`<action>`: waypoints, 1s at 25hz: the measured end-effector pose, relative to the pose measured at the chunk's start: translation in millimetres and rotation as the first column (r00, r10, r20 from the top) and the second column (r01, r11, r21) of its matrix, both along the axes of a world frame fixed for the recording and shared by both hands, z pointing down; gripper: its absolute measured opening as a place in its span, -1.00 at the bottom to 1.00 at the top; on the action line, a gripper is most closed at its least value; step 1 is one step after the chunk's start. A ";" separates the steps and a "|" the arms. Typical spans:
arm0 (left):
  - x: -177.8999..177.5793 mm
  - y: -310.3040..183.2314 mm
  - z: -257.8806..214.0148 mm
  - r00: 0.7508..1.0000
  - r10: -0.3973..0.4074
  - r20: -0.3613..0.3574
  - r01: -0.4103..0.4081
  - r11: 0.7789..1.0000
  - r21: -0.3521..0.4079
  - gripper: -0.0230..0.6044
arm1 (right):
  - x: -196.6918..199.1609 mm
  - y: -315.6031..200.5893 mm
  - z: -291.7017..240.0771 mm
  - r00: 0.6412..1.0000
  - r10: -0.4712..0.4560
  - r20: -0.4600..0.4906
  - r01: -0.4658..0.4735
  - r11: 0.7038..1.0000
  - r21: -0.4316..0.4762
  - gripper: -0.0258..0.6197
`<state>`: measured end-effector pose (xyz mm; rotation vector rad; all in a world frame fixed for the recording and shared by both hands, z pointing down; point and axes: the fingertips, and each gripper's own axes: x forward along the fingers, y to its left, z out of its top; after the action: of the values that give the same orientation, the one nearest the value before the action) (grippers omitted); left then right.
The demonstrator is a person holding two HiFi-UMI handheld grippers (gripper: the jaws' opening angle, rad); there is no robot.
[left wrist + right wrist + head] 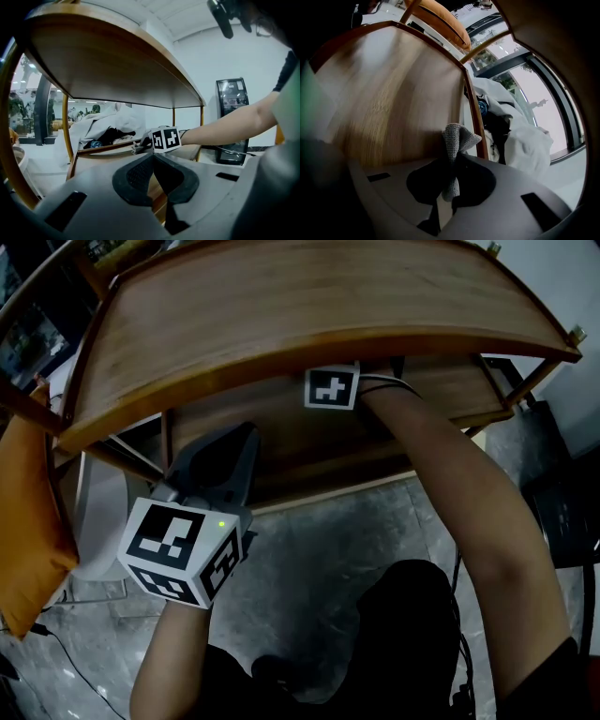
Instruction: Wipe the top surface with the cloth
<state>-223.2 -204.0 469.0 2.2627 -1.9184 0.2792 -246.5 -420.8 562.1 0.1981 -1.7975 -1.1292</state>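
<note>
The wooden stand's curved top surface (281, 306) lies bare under me, and from below it shows as a dark underside (108, 65). My right gripper (451, 161) reaches in beneath it, over the lower shelf (389, 93). It is shut on a small grey cloth (453, 140), which sticks up between the jaws. In the head view only its marker cube (330, 387) and my forearm show. My left gripper (153, 158) hangs shut and empty in front of the stand (242, 437). From there I see the right cube (165, 139) and the cloth (137, 148).
An orange cushion (28, 512) is at the left, next to a white round object (103, 521). Behind the stand lies a heap of white fabric (520, 136). A black cabinet (232, 119) stands at the right wall. A cable (66, 652) runs over the grey floor.
</note>
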 end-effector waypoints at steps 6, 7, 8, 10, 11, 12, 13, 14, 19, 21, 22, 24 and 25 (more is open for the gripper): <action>2.7 0.3 2.1 1.000 0.004 -0.007 -0.004 1.000 -0.001 -0.88 | 4.0 1.8 5.6 0.999 -0.009 -0.033 0.009 1.000 -0.007 -0.82; 3.2 0.5 3.0 1.000 0.004 -0.008 -0.004 1.000 -0.003 -0.89 | 4.3 3.5 6.1 0.999 -0.012 -0.037 0.011 1.000 -0.006 -0.82; 3.7 0.7 3.7 1.000 0.005 -0.009 -0.005 1.000 -0.004 -0.88 | 4.8 5.7 6.6 0.999 -0.015 -0.040 0.015 1.000 -0.004 -0.82; 4.2 0.9 3.9 1.000 0.005 -0.008 -0.005 1.000 -0.004 -0.88 | 6.2 11.9 6.4 0.999 -0.027 -0.046 0.027 1.000 0.001 -0.82; 4.4 0.9 3.9 1.000 0.005 -0.007 -0.005 1.000 -0.003 -0.88 | 7.2 15.9 5.8 0.998 -0.037 -0.049 0.037 0.999 0.002 -0.82; 4.5 1.1 4.1 1.000 0.006 -0.007 -0.006 1.000 -0.003 -0.88 | 8.9 20.6 5.4 0.997 -0.048 -0.056 0.048 0.999 -0.001 -0.82; 4.6 1.5 4.5 1.000 0.007 -0.007 -0.007 1.000 -0.004 -0.88 | 11.2 26.0 5.5 0.996 -0.060 -0.067 0.060 0.998 -0.007 -0.82; 4.5 2.2 5.0 1.000 0.008 -0.006 -0.008 1.000 -0.005 -0.89 | 14.2 31.9 6.1 0.994 -0.073 -0.083 0.072 0.997 -0.017 -0.82; 2.7 2.7 8.9 1.000 0.008 -0.007 -0.008 1.000 -0.011 -0.89 | 32.9 59.5 7.7 0.974 -0.137 -0.182 0.122 0.988 -0.090 -0.82; 2.8 2.9 13.4 1.000 0.006 -0.012 -0.007 1.000 -0.022 -0.88 | 40.3 70.5 8.6 0.965 -0.157 -0.209 0.134 0.984 -0.118 -0.82; 3.6 2.8 14.9 1.000 0.008 -0.015 -0.008 1.000 -0.025 -0.89 | 44.1 76.2 9.1 0.961 -0.166 -0.220 0.140 0.982 -0.130 -0.82; 7.2 1.0 15.0 1.000 0.015 -0.021 -0.016 1.000 -0.026 -0.88 | 51.9 87.7 9.8 0.954 -0.186 -0.234 0.153 0.976 -0.154 -0.82; 9.9 -0.6 14.0 0.999 0.022 -0.025 -0.022 0.999 -0.023 -0.88 | 55.6 93.0 9.7 0.951 -0.196 -0.238 0.159 0.974 -0.164 -0.82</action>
<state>-213.3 -204.6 483.0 2.2631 -1.8699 0.2734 -190.9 -327.8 571.8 -0.1906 -1.6820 -1.0911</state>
